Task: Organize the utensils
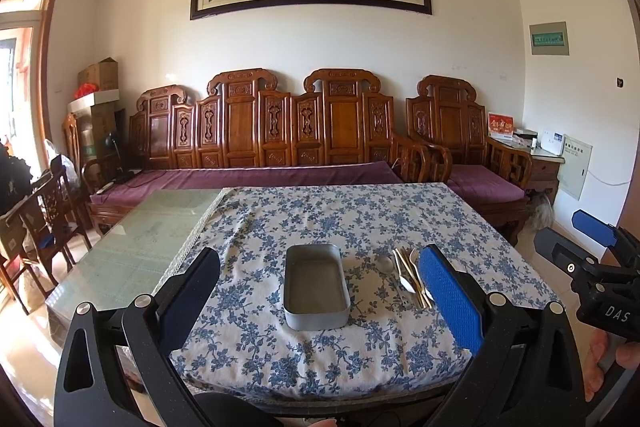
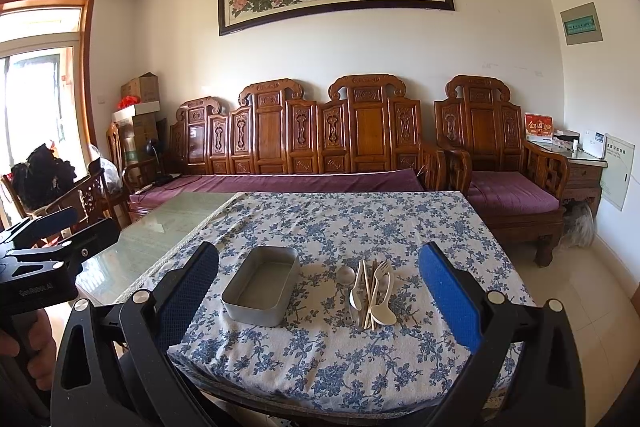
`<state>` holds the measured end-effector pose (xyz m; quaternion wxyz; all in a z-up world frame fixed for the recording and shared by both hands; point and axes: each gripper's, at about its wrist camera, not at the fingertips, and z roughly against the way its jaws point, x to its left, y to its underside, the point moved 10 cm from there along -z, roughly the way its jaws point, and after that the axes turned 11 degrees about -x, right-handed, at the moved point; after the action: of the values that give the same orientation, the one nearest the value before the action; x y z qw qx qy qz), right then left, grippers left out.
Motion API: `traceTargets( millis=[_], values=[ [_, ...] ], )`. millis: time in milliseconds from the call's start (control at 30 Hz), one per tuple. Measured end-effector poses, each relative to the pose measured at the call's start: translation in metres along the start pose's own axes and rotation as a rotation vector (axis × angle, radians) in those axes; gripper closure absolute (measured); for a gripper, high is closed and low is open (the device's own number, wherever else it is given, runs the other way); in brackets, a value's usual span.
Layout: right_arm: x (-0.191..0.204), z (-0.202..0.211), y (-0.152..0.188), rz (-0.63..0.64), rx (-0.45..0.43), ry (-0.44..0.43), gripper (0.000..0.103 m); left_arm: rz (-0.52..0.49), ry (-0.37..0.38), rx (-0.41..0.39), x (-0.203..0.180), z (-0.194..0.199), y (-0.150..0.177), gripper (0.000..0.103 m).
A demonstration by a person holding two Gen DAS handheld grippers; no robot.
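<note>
An empty grey metal tin (image 1: 316, 283) (image 2: 260, 291) stands on the blue floral tablecloth (image 1: 360, 219), near the table's front edge. Just right of it lies a pile of utensils (image 1: 408, 279) (image 2: 370, 291): a metal spoon, cream plastic spoons and a fork, and chopsticks. My left gripper (image 1: 320, 253) hovers open in front of the tin, with nothing between its fingers. My right gripper (image 2: 319, 251) is open too, facing the gap between tin and pile. Each gripper shows at the edge of the other's view, the right gripper (image 1: 576, 239) and the left gripper (image 2: 40, 239), both held by hands.
The cloth covers the right part of the table; bare glass top (image 1: 152, 235) lies to the left. A carved wooden bench (image 1: 260, 131) with purple cushions runs behind the table. Wooden chairs (image 1: 44, 215) stand at the left, an armchair (image 2: 504, 163) at the right.
</note>
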<state>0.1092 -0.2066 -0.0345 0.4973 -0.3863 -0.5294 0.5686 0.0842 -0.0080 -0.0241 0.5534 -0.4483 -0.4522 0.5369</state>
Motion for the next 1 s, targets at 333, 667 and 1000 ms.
traceTargets(
  millis=[333, 667, 1000],
  values=[
    [-0.0005, 0.0039, -0.0032, 0.0, -0.006, -0.003, 0.002, 0.003, 0.001, -0.003, -0.0019, -0.0008, 0.0, 0.006],
    [0.0005, 0.0046, -0.0038, -0.001, -0.007, -0.004, 0.002, 0.0, 0.001, -0.004, -0.0017, -0.0006, 0.0008, 0.006],
    [0.0, 0.0069, -0.0105, 0.0, -0.012, -0.007, 0.002, 0.001, 0.004, -0.009, -0.0046, -0.001, -0.0025, 0.006]
  ],
)
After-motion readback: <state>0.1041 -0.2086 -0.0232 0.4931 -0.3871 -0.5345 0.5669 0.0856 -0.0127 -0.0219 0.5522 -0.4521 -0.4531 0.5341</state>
